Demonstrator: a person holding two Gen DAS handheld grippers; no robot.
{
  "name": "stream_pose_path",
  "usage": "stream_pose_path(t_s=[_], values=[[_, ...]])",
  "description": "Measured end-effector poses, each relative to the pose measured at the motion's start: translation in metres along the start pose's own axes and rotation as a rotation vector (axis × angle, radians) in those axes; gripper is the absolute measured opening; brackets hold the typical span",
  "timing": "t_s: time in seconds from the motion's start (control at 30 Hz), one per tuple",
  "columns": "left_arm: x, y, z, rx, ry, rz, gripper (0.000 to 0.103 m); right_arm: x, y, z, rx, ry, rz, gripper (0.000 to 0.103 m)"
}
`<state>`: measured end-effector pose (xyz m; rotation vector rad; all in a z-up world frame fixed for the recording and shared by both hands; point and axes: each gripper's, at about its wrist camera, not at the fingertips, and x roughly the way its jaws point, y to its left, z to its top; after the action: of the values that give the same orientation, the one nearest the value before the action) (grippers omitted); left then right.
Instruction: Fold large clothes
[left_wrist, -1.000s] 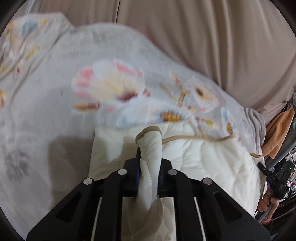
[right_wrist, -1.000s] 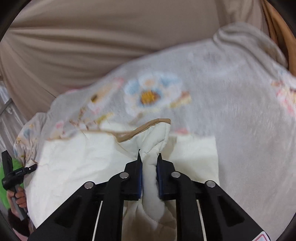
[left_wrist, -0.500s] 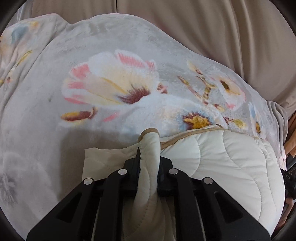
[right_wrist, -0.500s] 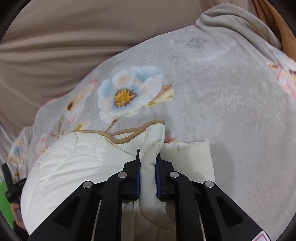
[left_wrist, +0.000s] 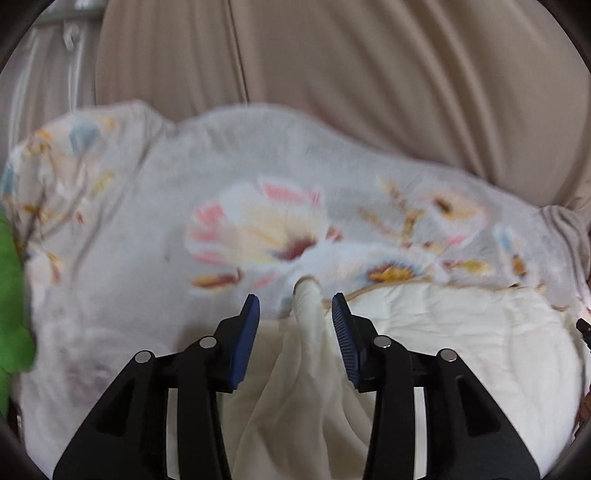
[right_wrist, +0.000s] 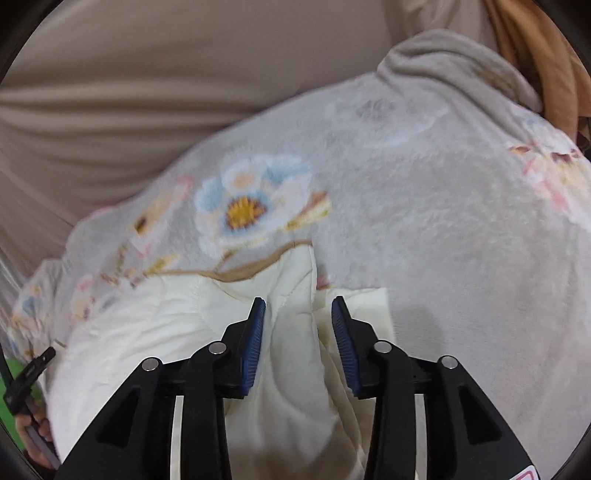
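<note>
Backdrop: a beige curtain (left_wrist: 369, 92) is hanging in soft folds from nine to three o'clock.
Paler drape (left_wrist: 44, 85): hanging at ten o'clock.
Surface: a grey floral blanket (right_wrist: 443, 221) is covering the middle.
Orange cloth (right_wrist: 535, 55): showing at two o'clock.
Green patch (left_wrist: 11, 295): sitting at nine o'clock.
Light: falling soft and even.

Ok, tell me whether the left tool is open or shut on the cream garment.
Open. The left tool has just been opening; its blue pads stand clear of the cream garment's pinched ridge between them.
</note>
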<state>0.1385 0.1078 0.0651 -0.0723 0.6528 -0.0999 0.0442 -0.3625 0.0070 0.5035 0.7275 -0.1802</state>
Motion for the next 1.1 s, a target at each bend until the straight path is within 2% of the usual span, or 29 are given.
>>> stream_pose_path(t_s=[0.1,0.13,0.17,0.2,0.23,0.3,0.33,0.43,0.53,0.67,0.7,0.73,0.83,0.93,1.0,1.1], values=[[-0.045,-0.022,0.013,0.034,-0.062,-0.06,0.04,-0.035,0.02,0.002,-0.044,-0.073,0.019,0.035],[-0.055,-0.038,0.016,0.064,-0.074,-0.093,0.043,-0.042,0.036,0.001,-0.075,-0.084,0.037,0.035],[-0.059,-0.052,0.017,0.088,-0.077,-0.112,0.053,-0.045,0.053,-0.001,-0.111,-0.084,0.061,0.034],[-0.061,-0.071,0.015,0.112,-0.075,-0.146,0.059,-0.045,0.081,-0.007,-0.18,-0.075,0.101,0.034],[-0.057,-0.089,0.012,0.129,-0.062,-0.181,0.064,-0.043,0.102,-0.013,-0.228,-0.069,0.127,0.033],[-0.033,-0.119,0.002,0.15,0.0,-0.202,0.064,-0.029,0.151,-0.033,-0.35,-0.05,0.172,0.032],[-0.019,-0.129,-0.005,0.153,0.038,-0.2,0.064,-0.018,0.17,-0.042,-0.397,-0.027,0.177,0.028],[0.037,-0.136,-0.022,0.133,0.149,-0.121,0.064,0.024,0.203,-0.062,-0.46,0.066,0.164,0.02],[0.056,-0.117,-0.03,0.097,0.161,-0.096,0.063,0.046,0.184,-0.059,-0.422,0.103,0.135,0.01],[0.063,-0.09,-0.028,0.119,0.142,-0.028,0.063,0.053,0.126,-0.034,-0.346,0.067,-0.025,0.009],[0.066,-0.079,-0.028,0.115,0.142,-0.013,0.063,0.054,0.108,-0.03,-0.32,0.067,-0.047,0.006],[0.067,-0.069,-0.026,0.103,0.144,-0.013,0.063,0.055,0.091,-0.025,-0.286,0.073,-0.045,0.0],[0.065,-0.036,-0.024,0.064,0.133,0.031,0.063,0.053,0.052,-0.017,-0.221,0.077,-0.06,0.0],[0.067,-0.013,-0.025,0.022,0.146,-0.005,0.06,0.048,0.03,-0.015,-0.187,0.07,-0.108,0.0],[0.071,-0.01,-0.026,0.012,0.157,-0.016,0.06,0.05,0.019,-0.016,-0.144,0.086,-0.089,0.0],[0.078,-0.023,-0.028,0.066,0.154,0.053,0.06,0.059,0.018,-0.015,-0.124,0.109,-0.103,0.0]])
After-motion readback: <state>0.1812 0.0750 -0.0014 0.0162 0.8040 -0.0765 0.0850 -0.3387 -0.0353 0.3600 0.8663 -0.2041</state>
